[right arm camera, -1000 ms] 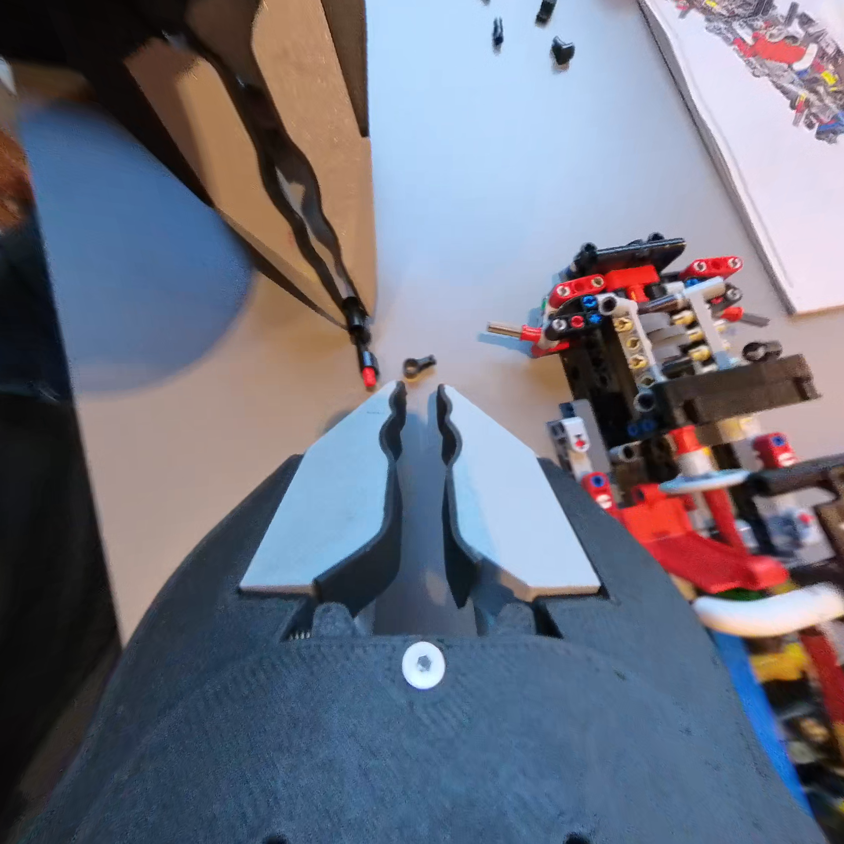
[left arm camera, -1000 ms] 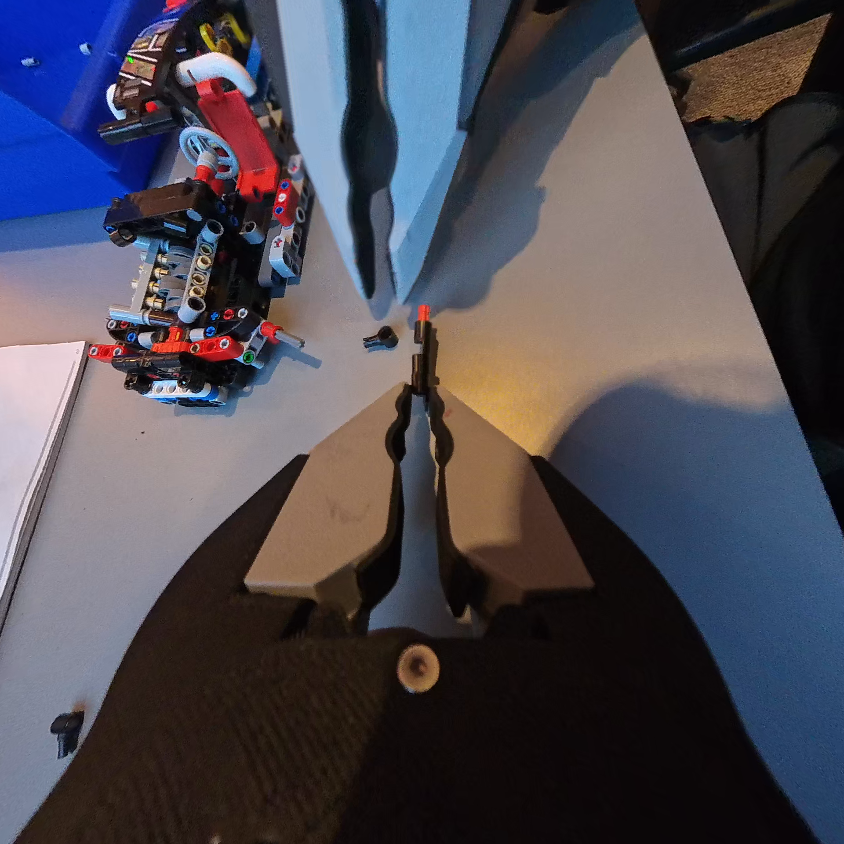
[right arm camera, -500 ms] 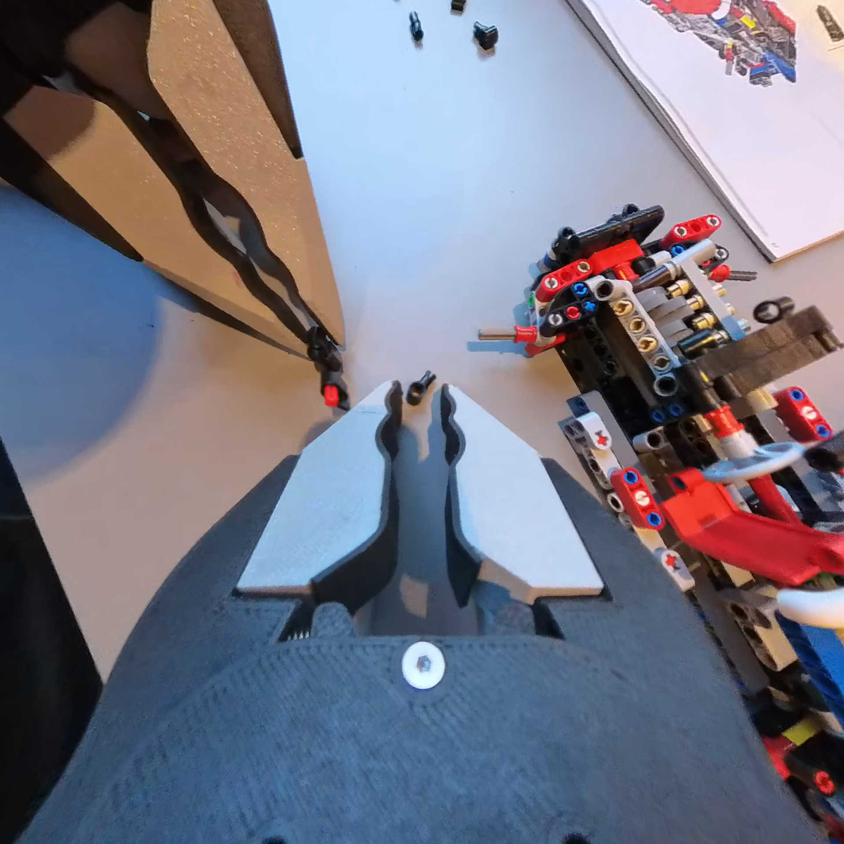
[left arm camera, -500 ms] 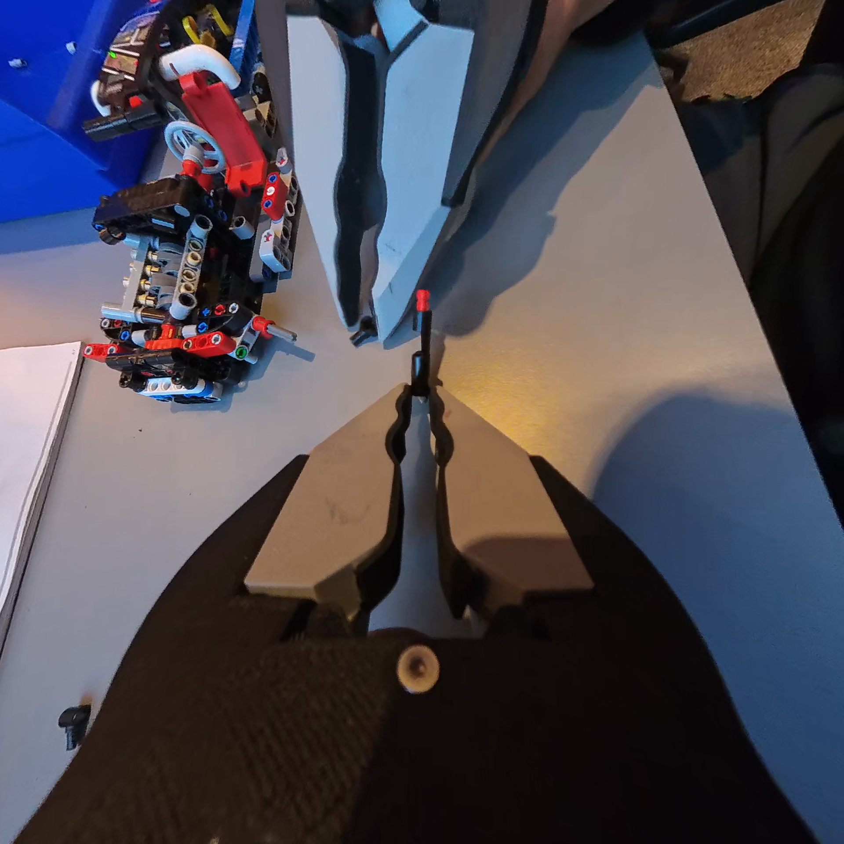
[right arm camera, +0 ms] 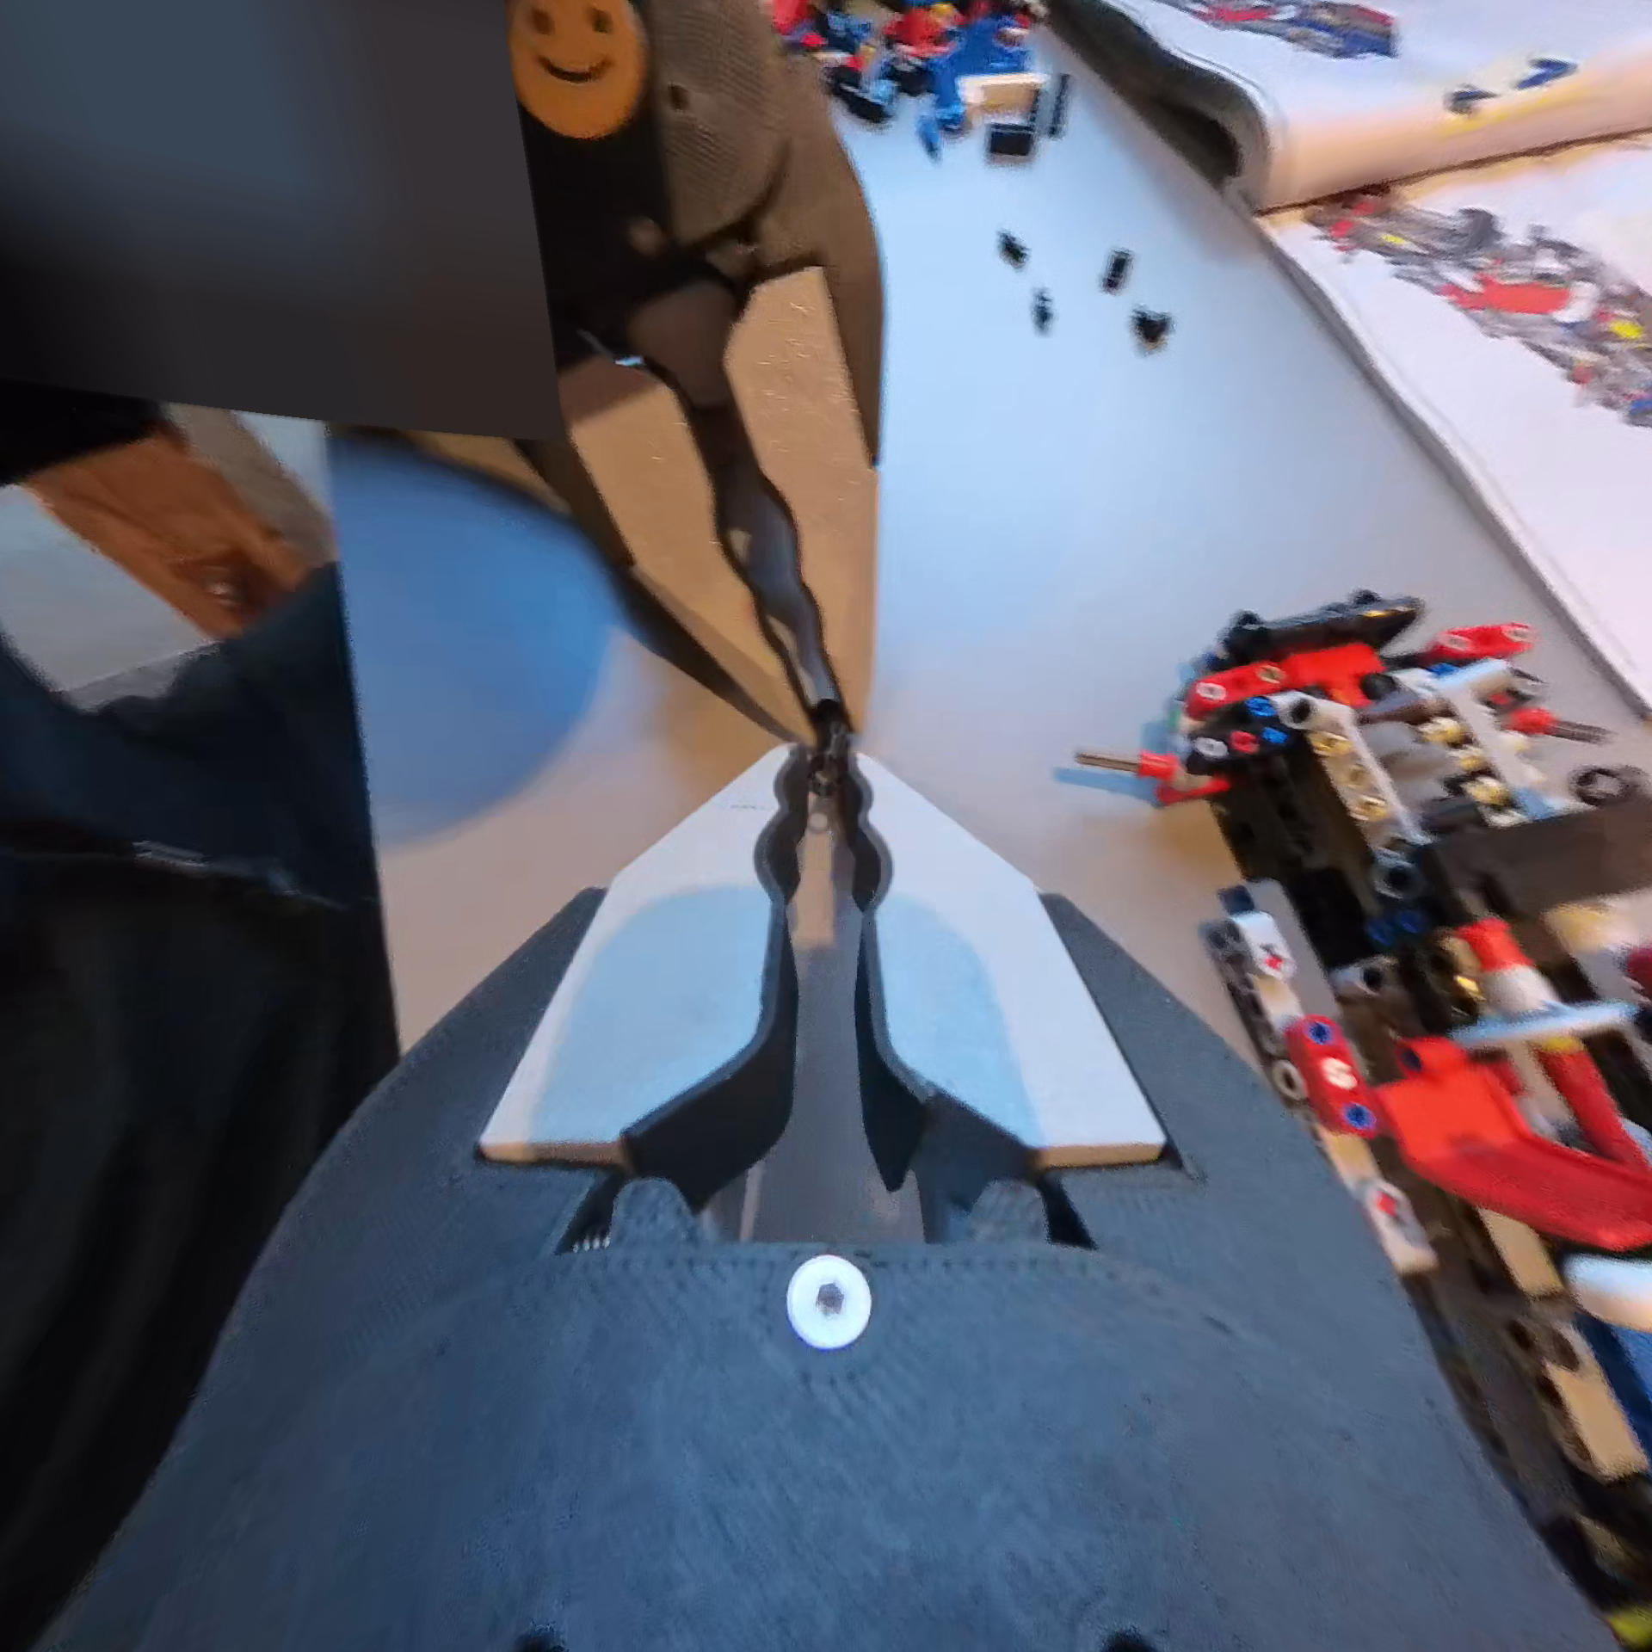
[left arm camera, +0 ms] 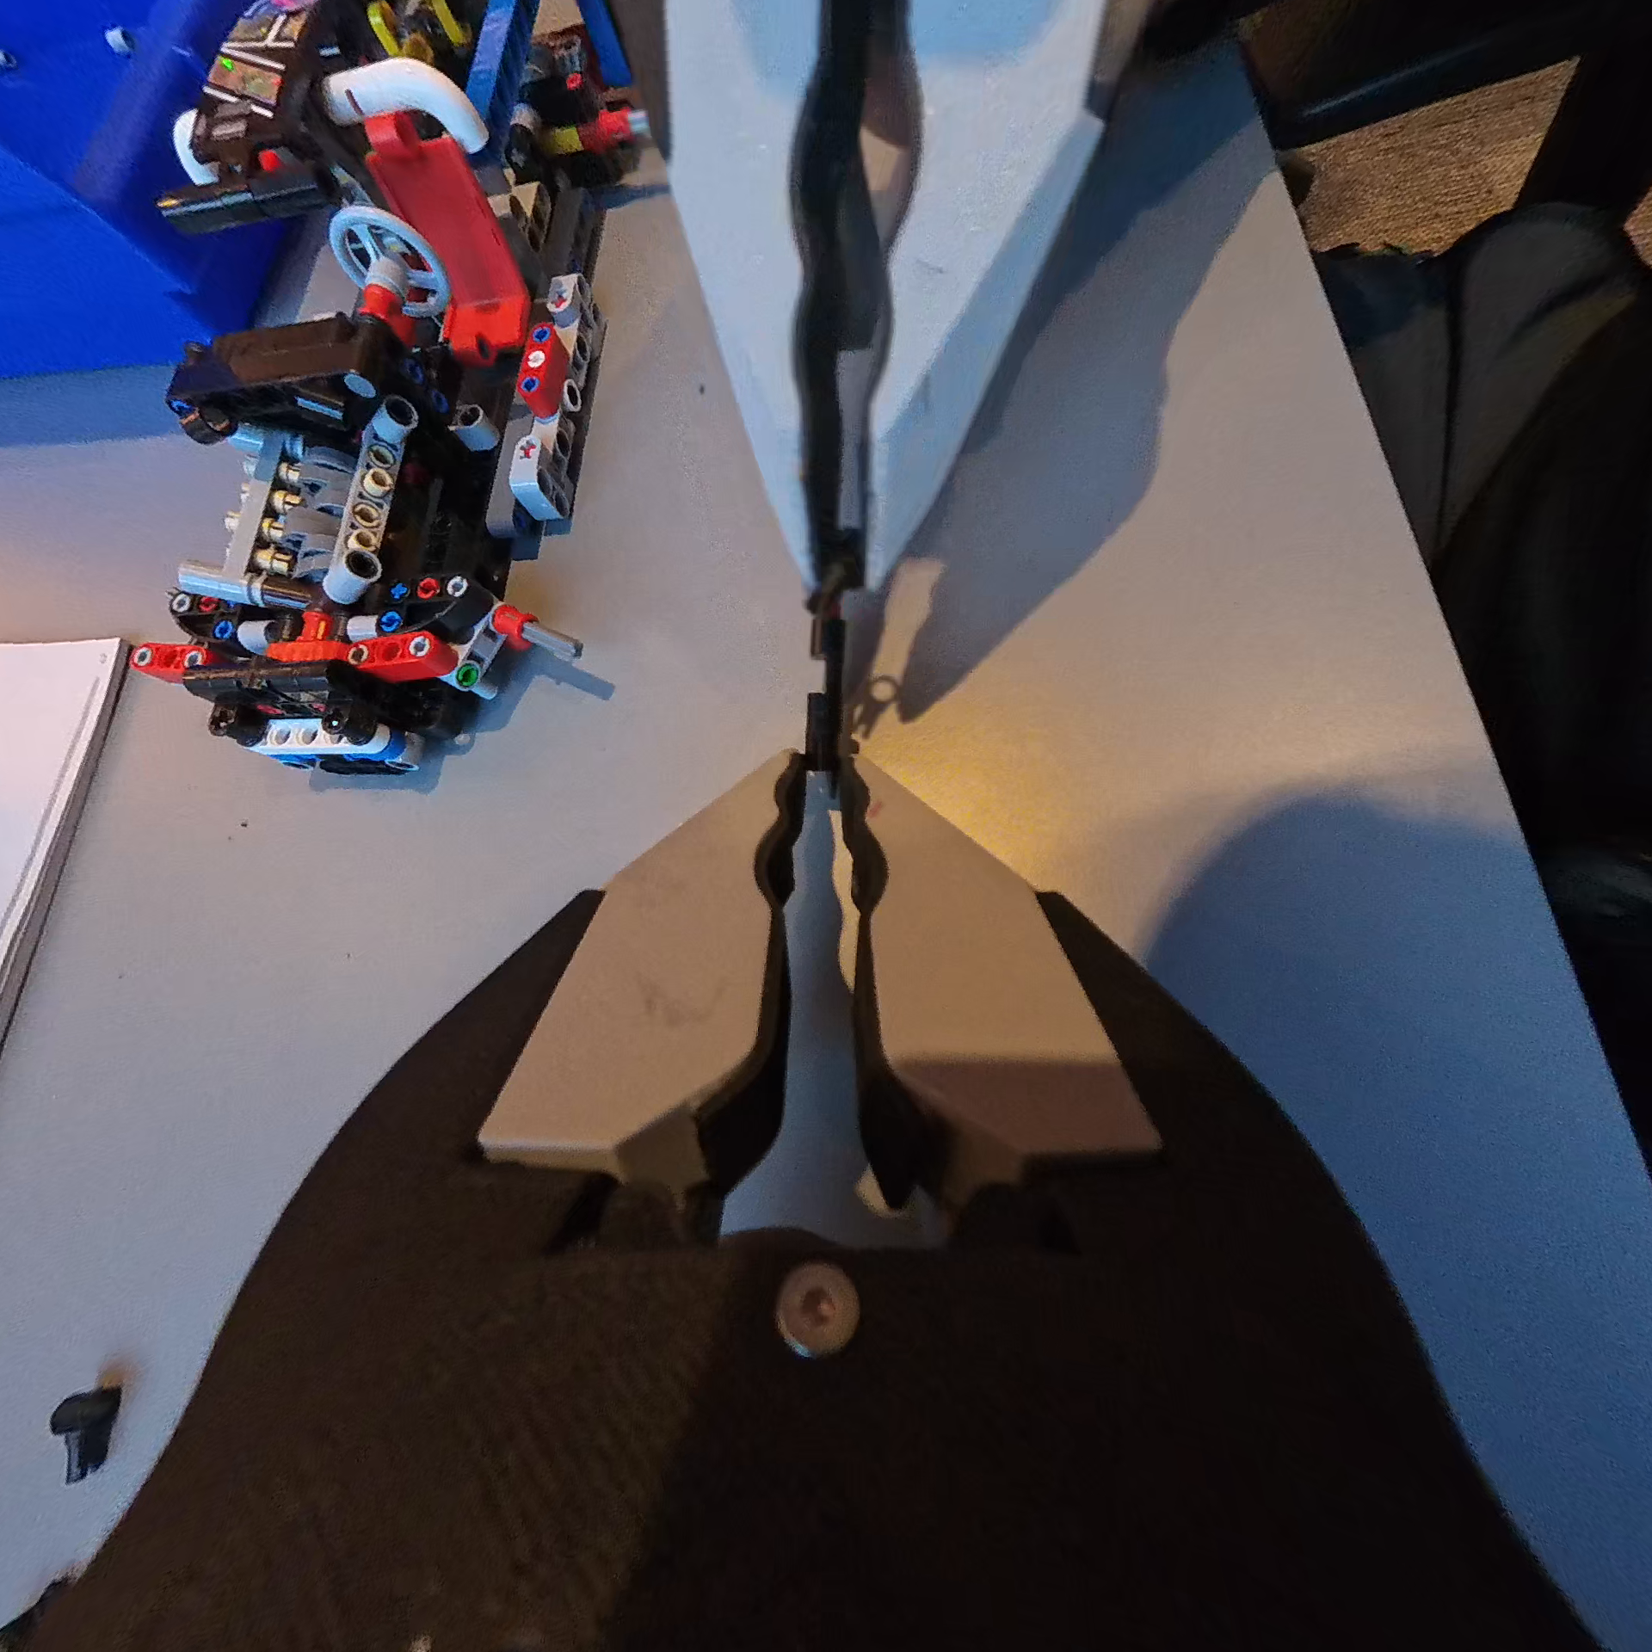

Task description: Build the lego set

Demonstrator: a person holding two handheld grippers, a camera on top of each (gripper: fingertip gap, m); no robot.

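Black, thin lego rod piece (left arm camera: 824, 706) hangs in the air over the grey table (left arm camera: 1117, 679), pinched at both ends. Left gripper (left arm camera: 820, 776) has its fingers clenched on the near end; the rod sticks straight out past the tips. Right gripper (left arm camera: 838, 572) comes in from the opposite side, tip to tip w/ the left, fingers closed on a small black connector (left arm camera: 836, 561) at the rod's far end. In the right wrist view the same joint sits right at the right gripper's (right arm camera: 822, 771) tips, the left gripper (right arm camera: 827, 711) just beyond; whether the two parts are fully joined can't be told, too small and dark.

Partly built lego car (left arm camera: 375, 483), 1 of it, lies on the table well to the left of the grippers in the left wrist view: black frame, red panels, grey beams, light blue-grey steering wheel, blue and red pins.

Loose bits: 1 black pin (left arm camera: 85, 1423) near the left view's lower left corner; 4 small black pieces (right arm camera: 1082, 290) on the table in the right wrist view, approx. Instruction booklet (right arm camera: 1475, 295), 1, open, at the table's far right there. Blue bin (left arm camera: 63, 206) behind the car.
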